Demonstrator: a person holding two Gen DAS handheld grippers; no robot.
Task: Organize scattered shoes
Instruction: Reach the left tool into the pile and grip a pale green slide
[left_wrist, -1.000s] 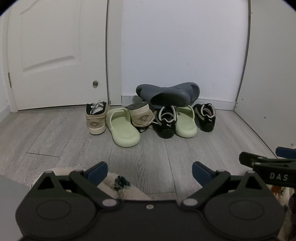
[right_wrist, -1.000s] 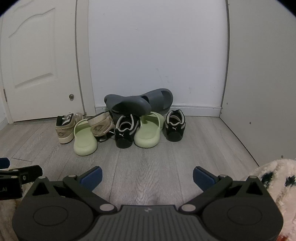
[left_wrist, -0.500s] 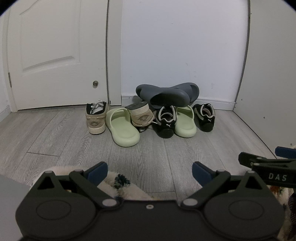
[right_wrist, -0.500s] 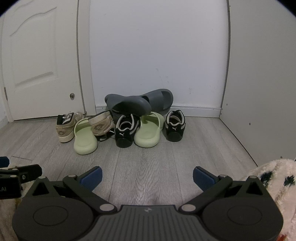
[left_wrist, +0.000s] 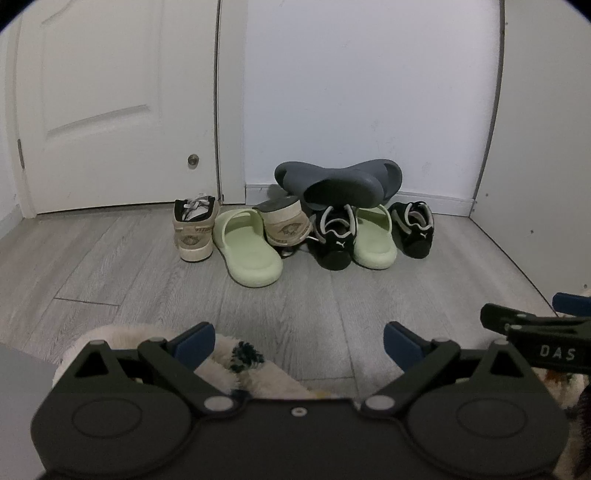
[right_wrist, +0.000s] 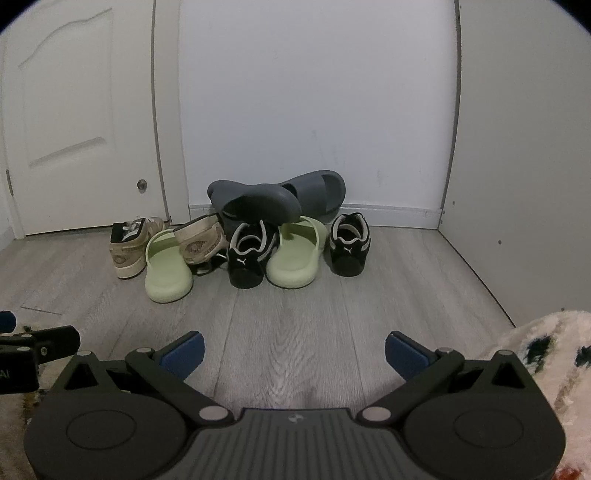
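While both tools (left_wrist: 299, 341) (right_wrist: 294, 350) gape empty, jumbled shoes (right_wrist: 243, 236): beige, green, black, grey.

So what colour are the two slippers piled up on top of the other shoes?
Dark grey-blue. The two slippers sit on top of the pile by the wall, clearest in the left wrist view.

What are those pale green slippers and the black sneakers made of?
The pale green slide slippers look like moulded foam or soft rubber: one seamless, matte piece. The black low sneakers with grey trim appear suede-like or fabric, with a dull, napped surface; I cannot tell which.
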